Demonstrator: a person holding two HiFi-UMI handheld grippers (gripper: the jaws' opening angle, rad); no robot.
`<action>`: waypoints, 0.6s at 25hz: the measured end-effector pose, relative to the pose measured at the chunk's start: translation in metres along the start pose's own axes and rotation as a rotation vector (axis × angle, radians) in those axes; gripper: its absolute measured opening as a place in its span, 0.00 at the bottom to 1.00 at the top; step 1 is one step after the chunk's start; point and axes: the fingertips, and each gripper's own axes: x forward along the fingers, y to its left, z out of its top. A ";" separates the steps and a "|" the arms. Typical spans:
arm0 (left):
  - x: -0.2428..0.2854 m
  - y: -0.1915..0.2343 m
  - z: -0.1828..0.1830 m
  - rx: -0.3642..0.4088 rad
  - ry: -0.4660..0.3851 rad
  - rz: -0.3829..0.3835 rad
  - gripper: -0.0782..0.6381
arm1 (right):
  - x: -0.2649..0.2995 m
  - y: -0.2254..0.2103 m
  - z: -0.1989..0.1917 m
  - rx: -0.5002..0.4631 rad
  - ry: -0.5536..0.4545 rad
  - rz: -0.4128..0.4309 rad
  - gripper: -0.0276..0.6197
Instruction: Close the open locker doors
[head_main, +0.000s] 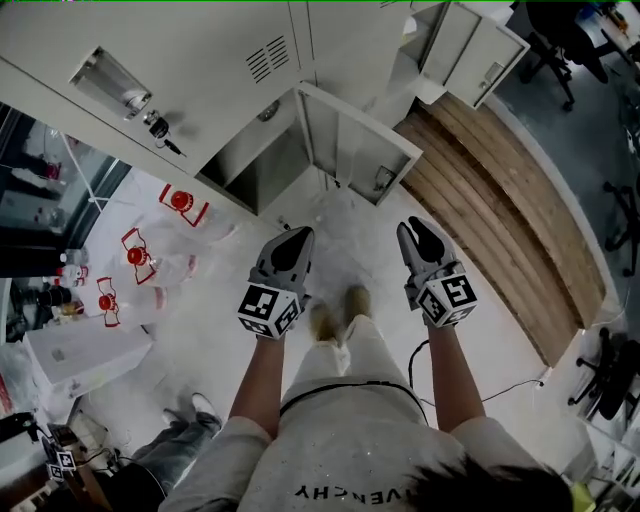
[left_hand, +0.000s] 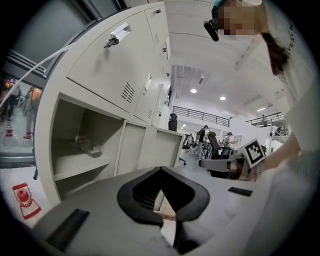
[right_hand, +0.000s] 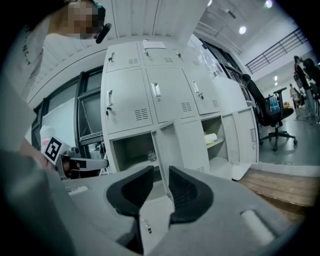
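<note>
Evidently I'm squaring up to push: the left gripper (head_main: 298, 236) is clenched on nothing; the right gripper (head_main: 420, 228) stands released and empty; the pale grey metal locker door (head_main: 362, 140) juts open just beyond them; another open door (head_main: 488, 62) waits far right.

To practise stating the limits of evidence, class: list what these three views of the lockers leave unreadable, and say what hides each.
- Left gripper view: clear object on the near open locker's shelf, too small and glassy to identify.
- Right gripper view: pale item on a farther shelf, too small to name.
- Head view: far open door; its locker is cut off by the top edge.
- Head view: near open locker's inside is shadowed, contents unseen.
</note>
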 end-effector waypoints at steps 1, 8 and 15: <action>0.005 -0.001 0.000 -0.003 -0.001 0.006 0.10 | 0.005 -0.006 0.001 -0.005 0.005 0.006 0.18; 0.041 0.010 -0.002 -0.017 -0.010 0.054 0.10 | 0.047 -0.040 0.003 -0.039 0.037 0.047 0.25; 0.064 0.010 -0.008 -0.031 -0.003 0.086 0.10 | 0.078 -0.058 0.005 -0.055 0.029 0.106 0.28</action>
